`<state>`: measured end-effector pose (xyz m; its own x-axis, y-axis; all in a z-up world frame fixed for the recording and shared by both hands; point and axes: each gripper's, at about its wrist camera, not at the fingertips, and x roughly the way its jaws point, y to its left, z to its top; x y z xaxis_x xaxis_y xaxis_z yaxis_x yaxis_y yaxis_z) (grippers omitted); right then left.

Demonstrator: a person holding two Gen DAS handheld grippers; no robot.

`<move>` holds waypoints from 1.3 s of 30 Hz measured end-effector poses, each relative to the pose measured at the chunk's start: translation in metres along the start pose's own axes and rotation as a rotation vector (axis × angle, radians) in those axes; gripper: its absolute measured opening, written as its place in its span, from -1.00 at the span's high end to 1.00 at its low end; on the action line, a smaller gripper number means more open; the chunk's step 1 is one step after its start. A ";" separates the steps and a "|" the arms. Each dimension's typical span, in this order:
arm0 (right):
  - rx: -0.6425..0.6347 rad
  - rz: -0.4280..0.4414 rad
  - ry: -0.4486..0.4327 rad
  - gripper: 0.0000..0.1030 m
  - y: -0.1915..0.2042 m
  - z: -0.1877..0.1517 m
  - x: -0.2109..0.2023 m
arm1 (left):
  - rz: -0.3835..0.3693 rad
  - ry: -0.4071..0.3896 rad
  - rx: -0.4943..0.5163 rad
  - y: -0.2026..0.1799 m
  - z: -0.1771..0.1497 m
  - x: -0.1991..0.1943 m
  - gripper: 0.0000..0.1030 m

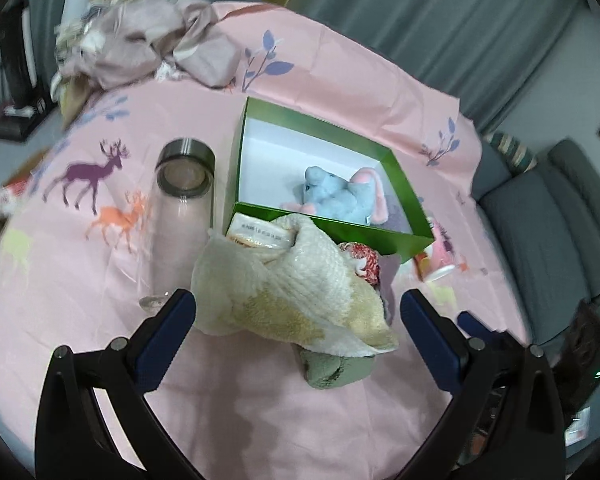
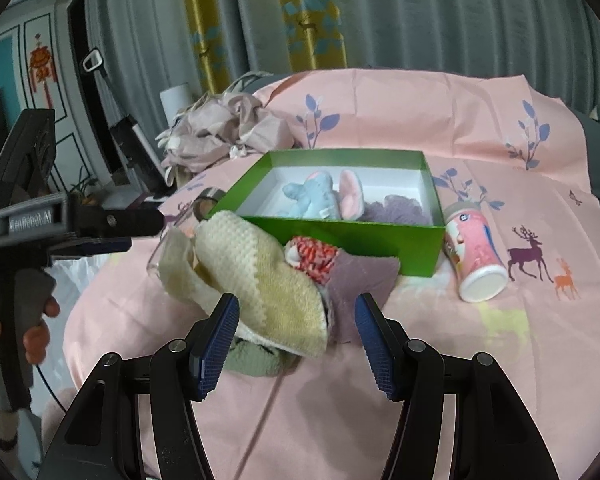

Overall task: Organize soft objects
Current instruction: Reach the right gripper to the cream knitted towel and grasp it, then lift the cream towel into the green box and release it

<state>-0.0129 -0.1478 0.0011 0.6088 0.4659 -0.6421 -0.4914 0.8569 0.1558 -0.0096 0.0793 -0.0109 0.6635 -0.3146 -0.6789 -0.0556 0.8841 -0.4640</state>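
Note:
A cream and yellow towel [image 1: 300, 280] [image 2: 260, 272] lies crumpled on the pink sheet in front of a green box [image 1: 404, 184] [image 2: 340, 232]. Under it are a green cloth [image 1: 332, 372] [image 2: 252, 360], a red-and-white knit piece [image 1: 360, 258] [image 2: 312, 258] and a mauve cloth [image 2: 360, 280]. Inside the box lie a blue plush toy [image 1: 332, 196] [image 2: 312, 196] with pink ears and a purple fluffy piece [image 2: 400, 208]. My left gripper [image 1: 298, 300] [image 2: 144, 232] is open, its jaws wide on either side of the towel. My right gripper [image 2: 296, 304] is open over the towel's near edge.
A glass bottle [image 1: 184, 200] with a metal lid lies left of the box. A pink canister [image 2: 476, 256] [image 1: 440, 256] lies at the box's right corner. A printed packet [image 1: 260, 234] peeks from under the towel. Crumpled clothes [image 1: 140, 48] [image 2: 220, 132] are piled at the back. A hand [image 2: 40, 320] holds the left gripper.

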 end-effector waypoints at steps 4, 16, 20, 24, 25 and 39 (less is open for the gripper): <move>-0.005 0.038 0.019 -0.18 0.003 -0.003 0.008 | -0.112 0.034 -0.109 0.022 0.000 0.005 -0.97; -0.072 0.152 0.117 -0.18 0.029 -0.015 0.053 | -0.150 0.158 -0.167 0.025 -0.013 0.044 -0.87; -0.094 0.162 0.142 -0.18 0.035 -0.015 0.067 | -0.153 0.178 -0.157 0.023 -0.014 0.054 -0.69; -0.131 0.173 0.166 -0.18 0.043 -0.012 0.084 | -0.163 0.199 -0.172 0.025 -0.015 0.063 -0.23; -0.137 0.174 0.168 -0.07 0.045 -0.012 0.085 | -0.173 0.200 -0.184 0.027 -0.015 0.065 -0.02; -0.127 0.238 0.122 0.78 0.046 -0.007 0.071 | -0.218 0.171 -0.159 0.020 -0.014 0.042 0.68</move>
<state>0.0030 -0.0767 -0.0429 0.3912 0.6141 -0.6854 -0.6903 0.6884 0.2228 0.0063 0.0787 -0.0565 0.5380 -0.5563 -0.6334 -0.0511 0.7284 -0.6832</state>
